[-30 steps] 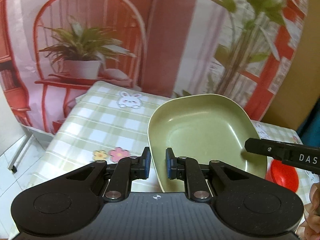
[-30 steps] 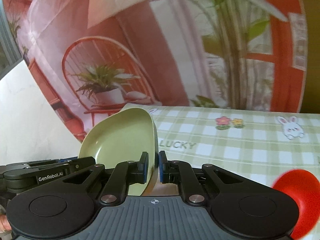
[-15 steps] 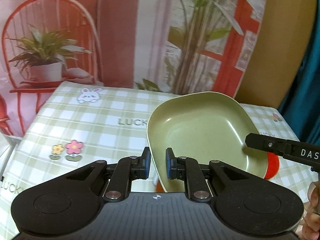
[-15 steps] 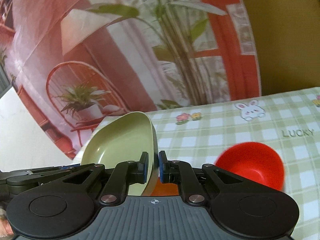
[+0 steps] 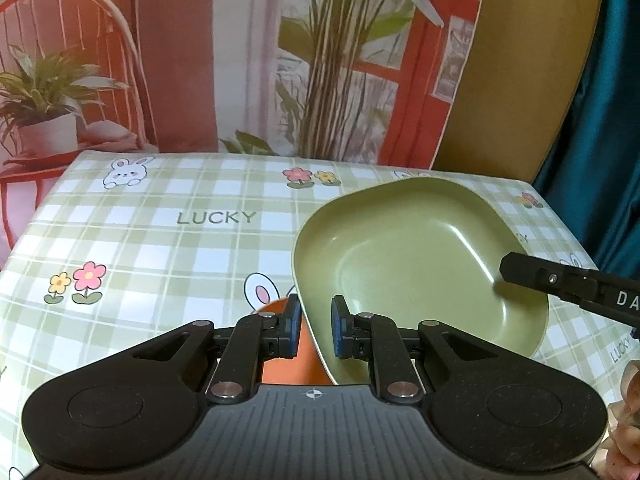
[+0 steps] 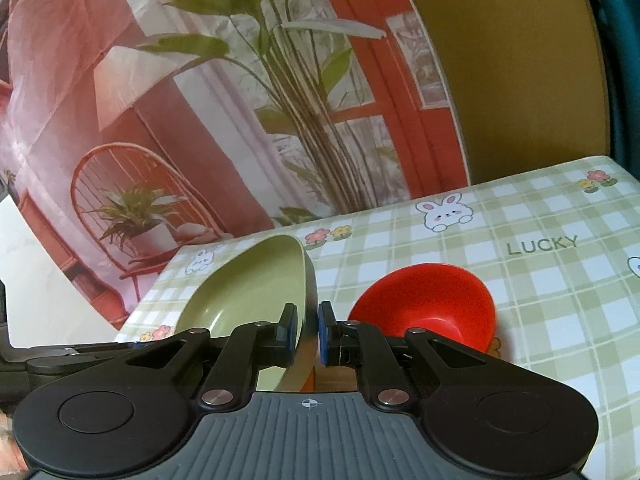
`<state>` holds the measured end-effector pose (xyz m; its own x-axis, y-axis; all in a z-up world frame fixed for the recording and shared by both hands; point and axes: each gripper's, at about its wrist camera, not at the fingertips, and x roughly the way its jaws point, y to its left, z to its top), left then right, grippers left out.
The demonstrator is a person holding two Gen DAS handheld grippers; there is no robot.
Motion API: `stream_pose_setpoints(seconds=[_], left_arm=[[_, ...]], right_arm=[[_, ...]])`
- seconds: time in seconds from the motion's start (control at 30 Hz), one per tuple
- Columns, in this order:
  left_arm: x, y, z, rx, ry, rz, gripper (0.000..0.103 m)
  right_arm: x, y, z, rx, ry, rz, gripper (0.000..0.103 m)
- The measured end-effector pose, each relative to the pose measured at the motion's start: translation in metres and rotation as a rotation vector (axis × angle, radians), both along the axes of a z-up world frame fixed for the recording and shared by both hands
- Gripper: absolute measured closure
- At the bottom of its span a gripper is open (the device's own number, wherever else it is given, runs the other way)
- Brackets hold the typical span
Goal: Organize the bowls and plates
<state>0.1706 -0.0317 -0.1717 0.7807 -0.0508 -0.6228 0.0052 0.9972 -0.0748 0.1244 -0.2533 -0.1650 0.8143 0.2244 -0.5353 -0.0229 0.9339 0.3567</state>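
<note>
A green square plate (image 5: 412, 264) hangs tilted over the checked tablecloth (image 5: 160, 240), held from both sides. My left gripper (image 5: 316, 330) is shut on its near left rim. My right gripper (image 6: 308, 330) is shut on the opposite rim of the plate (image 6: 248, 280), and one of its fingers (image 5: 560, 284) shows at the plate's right edge. A red bowl (image 6: 428, 304) stands on the cloth just right of the plate. An orange dish (image 5: 280, 356) lies below the plate's near edge, mostly hidden.
A printed backdrop with plants and a red chair hangs behind the table. The cloth's far edge runs along it, and a teal curtain (image 5: 600, 120) is at the right. A hand (image 5: 628, 400) shows at the right border.
Both grippers have carried the green plate rightward across the table and a little lower. The red bowl has come in close beside the plate, and the orange dish has appeared under it.
</note>
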Motion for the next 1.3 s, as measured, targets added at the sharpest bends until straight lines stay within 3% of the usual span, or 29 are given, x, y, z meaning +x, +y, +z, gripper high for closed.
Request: stream_pose_setpoints(seconds=[0.67, 0.97, 1.3], left_arm=[[-0.010, 0.004, -0.011, 0.003, 0.014, 0.024, 0.086], [-0.023, 0.010, -0.016, 0.075, -0.009, 0.072, 0.086], [-0.026, 0.024, -0.029, 0.047, 0.012, 0.110, 0.086]], right_arm=[[-0.004, 0.009, -0.017, -0.030, 0.021, 0.029, 0.091], [-0.003, 0.030, -0.036, -0.043, 0.080, 0.084, 0.090], [0.000, 0.043, -0.049, -0.069, 0.118, 0.114, 0.090]])
